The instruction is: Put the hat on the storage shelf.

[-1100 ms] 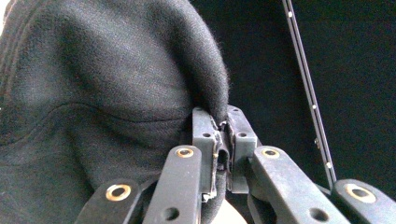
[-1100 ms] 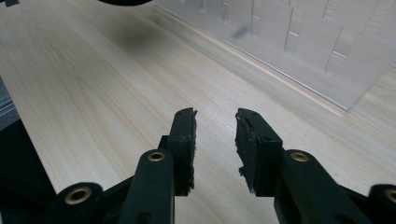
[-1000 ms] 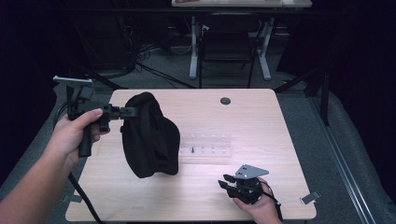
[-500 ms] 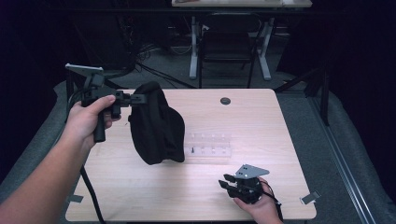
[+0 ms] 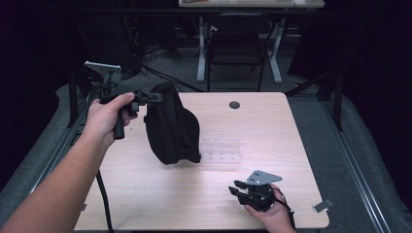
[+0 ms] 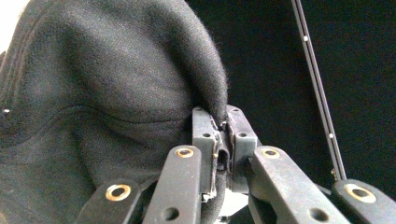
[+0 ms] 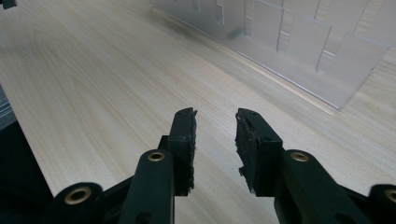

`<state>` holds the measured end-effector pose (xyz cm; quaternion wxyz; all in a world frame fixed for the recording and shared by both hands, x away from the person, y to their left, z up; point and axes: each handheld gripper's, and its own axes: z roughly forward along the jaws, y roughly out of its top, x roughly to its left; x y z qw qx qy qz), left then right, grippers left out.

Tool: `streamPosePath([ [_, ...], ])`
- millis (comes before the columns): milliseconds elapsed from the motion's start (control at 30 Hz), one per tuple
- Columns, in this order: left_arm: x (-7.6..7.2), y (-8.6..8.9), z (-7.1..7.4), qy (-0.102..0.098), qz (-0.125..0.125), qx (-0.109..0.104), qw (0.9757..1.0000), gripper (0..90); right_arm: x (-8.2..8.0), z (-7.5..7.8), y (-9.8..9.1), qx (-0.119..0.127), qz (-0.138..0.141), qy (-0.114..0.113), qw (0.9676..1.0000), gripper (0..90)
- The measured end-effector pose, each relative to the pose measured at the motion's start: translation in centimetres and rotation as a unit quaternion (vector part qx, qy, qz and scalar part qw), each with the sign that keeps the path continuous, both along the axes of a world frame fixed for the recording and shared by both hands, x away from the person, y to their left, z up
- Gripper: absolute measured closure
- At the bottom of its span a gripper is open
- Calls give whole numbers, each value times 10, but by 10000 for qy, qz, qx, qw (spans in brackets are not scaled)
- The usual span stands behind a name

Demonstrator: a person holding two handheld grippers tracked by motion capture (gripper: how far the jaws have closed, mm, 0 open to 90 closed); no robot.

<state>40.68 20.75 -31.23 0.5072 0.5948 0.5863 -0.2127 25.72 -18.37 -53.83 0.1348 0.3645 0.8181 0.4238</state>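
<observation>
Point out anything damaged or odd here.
The foam pads on the right gripper look ragged and chipped along their edges. The black fabric bag dangles from the left gripper, pinched by one fold, partly hiding the clear plastic organiser box.

The black bag (image 5: 172,126) in the centre-left of the high view is matt, slightly fuzzy woven cloth with soft folds. The table (image 5: 145,189) is pale, smooth wood-grain laminate with a low sheen. The clear tray (image 5: 221,150) at mid-frame is glossy see-through plastic. The left gripper (image 6: 223,140) and right gripper (image 7: 215,140) are matt black plastic with brass-coloured rivets and rough, worn pads (image 7: 245,144).
</observation>
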Motion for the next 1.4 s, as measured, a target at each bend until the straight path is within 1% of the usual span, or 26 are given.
streamPosePath([
  [33, 1, -1, 0, -6, 21, -11, 10000, 852, 0, 0, 0, 8, -4, -6, 10000, 675],
  [100, 3, -2, -1, -6, 39, 53, 10000, 852, 0, 0, 0, 45, -8, -16, 10000, 675],
  [133, 4, -4, -2, 12, 30, 102, 9999, 852, 0, 0, -1, 23, -12, -20, 10000, 676],
  [200, 5, -5, -3, 7, 47, 97, 9999, 852, 0, 0, -1, 26, -16, -18, 10000, 676],
  [267, 6, -7, -3, 23, 53, 154, 9999, 851, 0, 0, -1, 20, -21, -22, 10000, 675],
  [333, 7, -9, -4, 12, 50, 142, 9999, 851, 0, 0, -1, 28, -19, -19, 10000, 676],
  [467, 9, -16, -2, -7, 50, 170, 9998, 851, 0, 0, 0, 54, -16, -29, 10000, 675],
  [500, 9, -17, -1, -8, 39, 183, 9998, 851, 0, 1, -1, 23, -19, -21, 10000, 675],
  [567, 10, -22, 1, -47, 24, 235, 9997, 851, 1, 1, -1, 24, -17, -15, 10000, 675],
  [667, 13, -28, 2, -53, 23, 254, 9997, 850, 1, 1, -1, 30, 0, -29, 10000, 675],
  [867, 18, -41, 1, -103, 11, 248, 9996, 849, 1, 2, -1, 58, 3, -52, 10000, 675],
  [900, 19, -43, 1, -108, 5, 257, 9996, 849, 1, 2, 0, 111, -17, -59, 9999, 675],
  [1067, 25, -50, -2, -98, 47, 200, 9997, 849, 0, 4, 0, 78, 25, -69, 9999, 674],
  [1133, 25, -54, -2, -105, -28, 186, 9998, 849, 0, 5, 1, 92, 29, -73, 9999, 672],
  [1167, 25, -55, -3, -117, -56, 190, 9997, 848, 0, 5, 2, 142, 26, -78, 9999, 672],
  [1200, 25, -56, -4, -139, -88, 183, 9997, 849, 1, 7, 2, 117, 42, -96, 9999, 671],
  [1267, 25, -58, -7, -138, -91, 138, 9998, 849, 2, 9, 3, 209, 24, -117, 9997, 672],
  [1333, 25, -59, -10, -113, -91, 85, 9999, 849, 3, 13, 4, 192, 57, -124, 9997, 672],
  [1400, 25, -60, -12, -113, -116, 30, 9999, 849, 5, 19, 5, 232, 50, -168, 9996, 675],
])
